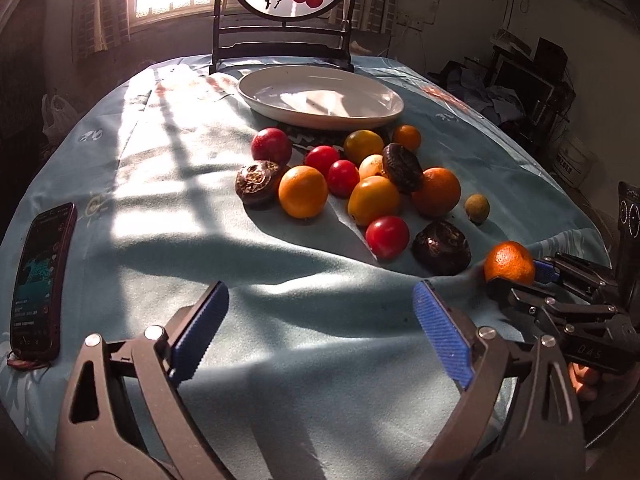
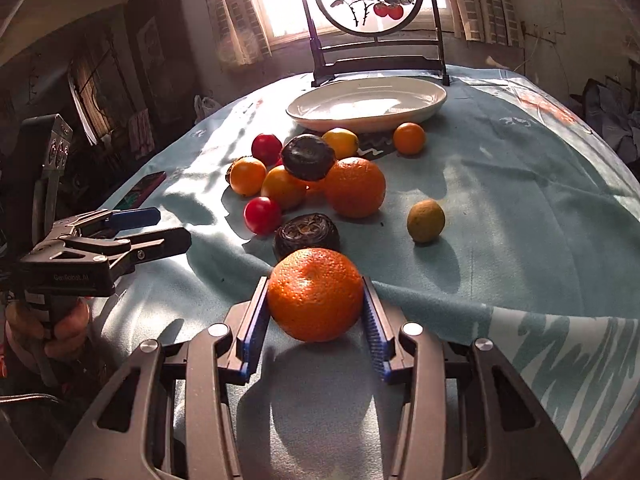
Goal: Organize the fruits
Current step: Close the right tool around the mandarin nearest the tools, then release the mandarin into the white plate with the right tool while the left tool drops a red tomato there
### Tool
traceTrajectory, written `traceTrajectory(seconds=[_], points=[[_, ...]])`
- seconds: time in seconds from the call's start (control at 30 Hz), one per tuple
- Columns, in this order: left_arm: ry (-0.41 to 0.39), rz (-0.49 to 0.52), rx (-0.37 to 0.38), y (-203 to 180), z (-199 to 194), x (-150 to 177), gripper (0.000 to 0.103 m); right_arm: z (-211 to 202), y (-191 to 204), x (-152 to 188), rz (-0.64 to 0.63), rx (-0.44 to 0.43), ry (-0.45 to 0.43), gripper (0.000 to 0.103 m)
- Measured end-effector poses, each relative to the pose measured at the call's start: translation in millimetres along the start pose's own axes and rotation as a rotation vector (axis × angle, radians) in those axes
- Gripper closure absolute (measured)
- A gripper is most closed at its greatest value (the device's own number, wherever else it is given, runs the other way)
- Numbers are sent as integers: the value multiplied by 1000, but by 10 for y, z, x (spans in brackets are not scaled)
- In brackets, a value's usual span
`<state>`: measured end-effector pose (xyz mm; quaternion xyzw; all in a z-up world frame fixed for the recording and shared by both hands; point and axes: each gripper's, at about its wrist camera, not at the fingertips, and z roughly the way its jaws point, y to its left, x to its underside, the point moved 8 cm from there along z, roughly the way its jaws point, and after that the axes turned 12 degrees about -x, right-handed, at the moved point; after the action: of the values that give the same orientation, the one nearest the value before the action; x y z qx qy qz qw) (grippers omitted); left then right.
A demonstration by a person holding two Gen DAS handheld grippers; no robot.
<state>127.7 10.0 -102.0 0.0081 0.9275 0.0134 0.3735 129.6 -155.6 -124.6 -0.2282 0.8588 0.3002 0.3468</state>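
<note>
My right gripper [image 2: 316,300] is shut on an orange [image 2: 315,294] and holds it just above the cloth; it also shows at the right of the left wrist view [image 1: 514,276] with the orange [image 1: 509,262] between its pads. My left gripper [image 1: 320,300] is open and empty over bare cloth, and shows in the right wrist view [image 2: 168,226]. A heap of fruit [image 1: 360,184] lies mid-table: oranges, red and yellow tomatoes, dark brown fruits. A small green-brown fruit [image 2: 425,221] lies apart. An empty white oval plate [image 1: 320,96] stands behind the heap.
A phone [image 1: 40,284] lies at the table's left edge. A round painted screen on a dark stand [image 2: 378,40] stands behind the plate by the window. The blue cloth [image 1: 180,200] is wrinkled. Clutter stands off the right edge.
</note>
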Motion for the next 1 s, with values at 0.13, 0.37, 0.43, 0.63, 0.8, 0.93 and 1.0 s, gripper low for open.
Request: traceTrajectory(seconds=[0.13,0.37,0.43,0.63,0.8,0.93,1.0], points=[[20,48,44,-233,156,-135,28,-31,-65,-1,14,-4,-10,59],[93,42,108,-425,405,-232,48,-21,-140,42,25,-28,-7,59],[111,34,114,-438,462,-243,49,-27,-141,46,21,-34,-11,59],[140,32,116,-456,543,-231,60,-29,-167,56,28,-54,-13,59],[145,53,120,-497,516,-197,72,-38,-165,57,28,-56,-13,59],[134,62,118,-495,473,-170,72,-47,-162,30,29,-55,-11,59],[125,45,137,-462,423,-194,72,-81,-151,-20,24,-57,-15,59]])
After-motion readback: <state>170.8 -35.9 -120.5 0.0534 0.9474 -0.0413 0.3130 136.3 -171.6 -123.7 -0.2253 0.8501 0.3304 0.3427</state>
